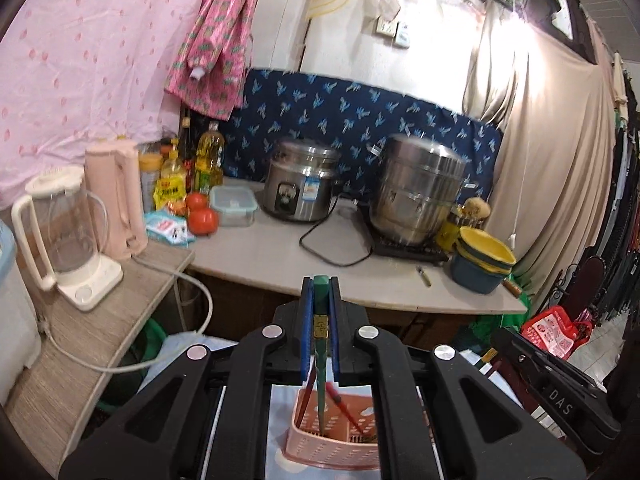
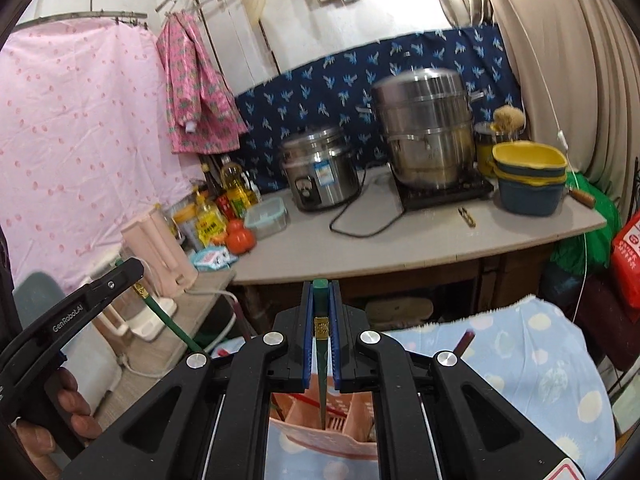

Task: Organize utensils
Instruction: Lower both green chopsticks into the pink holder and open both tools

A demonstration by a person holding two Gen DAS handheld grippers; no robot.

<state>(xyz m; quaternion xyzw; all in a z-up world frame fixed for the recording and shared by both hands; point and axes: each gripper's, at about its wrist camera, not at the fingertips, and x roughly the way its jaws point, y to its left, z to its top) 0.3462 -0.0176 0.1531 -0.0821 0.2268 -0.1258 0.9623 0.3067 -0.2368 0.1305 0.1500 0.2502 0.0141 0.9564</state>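
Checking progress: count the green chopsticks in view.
2: one green chopstick clamped in the left gripper, one in the right gripper, both tips down in the pink basket.

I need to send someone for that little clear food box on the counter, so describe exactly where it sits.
Start at the grey countertop and find the smaller steel rice cooker. Just left of it sits the lidded container, beside two red tomatoes. It is the only clear box there, with a pale blue-green lid.
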